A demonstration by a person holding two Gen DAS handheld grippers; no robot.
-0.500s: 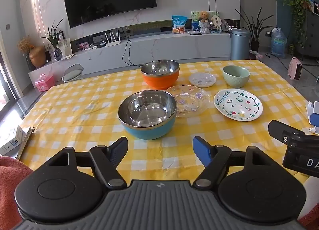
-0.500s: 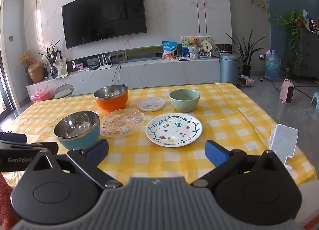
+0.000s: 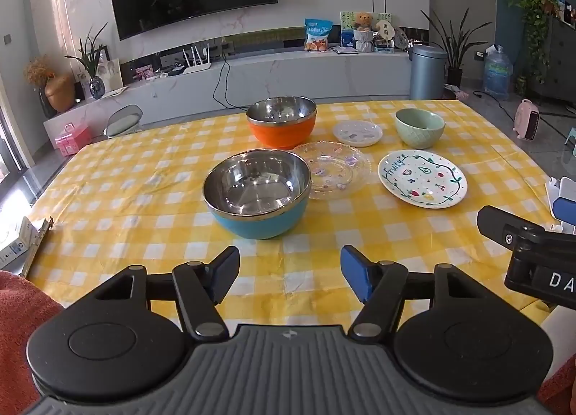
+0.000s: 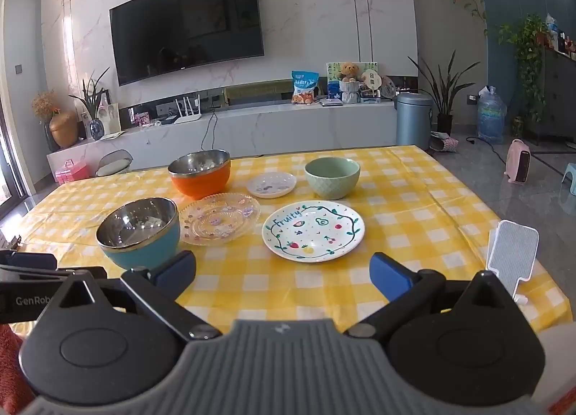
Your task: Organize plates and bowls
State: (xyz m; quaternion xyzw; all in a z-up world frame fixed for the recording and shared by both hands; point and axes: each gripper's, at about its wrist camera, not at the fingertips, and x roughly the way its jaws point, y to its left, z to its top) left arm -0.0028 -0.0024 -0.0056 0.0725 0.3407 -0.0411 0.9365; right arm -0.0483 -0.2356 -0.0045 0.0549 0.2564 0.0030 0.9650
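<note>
On the yellow checked table (image 3: 126, 177) stand a blue steel bowl (image 3: 257, 192) (image 4: 138, 233), an orange steel bowl (image 3: 282, 120) (image 4: 199, 172), a green ceramic bowl (image 3: 419, 127) (image 4: 332, 176), a clear glass plate (image 3: 334, 168) (image 4: 219, 217), a small white plate (image 3: 357, 132) (image 4: 271, 184) and a white "Fruity" plate (image 3: 423, 177) (image 4: 313, 229). My left gripper (image 3: 289, 276) is open and empty, just in front of the blue bowl. My right gripper (image 4: 282, 276) is open and empty, in front of the Fruity plate.
A white brush-like tool (image 4: 511, 249) stands at the table's right edge. A small box (image 3: 14, 246) lies off the left edge. Behind the table are a TV cabinet (image 3: 270, 73), a grey bin (image 3: 426, 71) and a chair (image 3: 124, 120).
Both views have shifted slightly; the left gripper sits a little closer to the blue bowl. Both grippers stay open and nothing on the table has moved.
</note>
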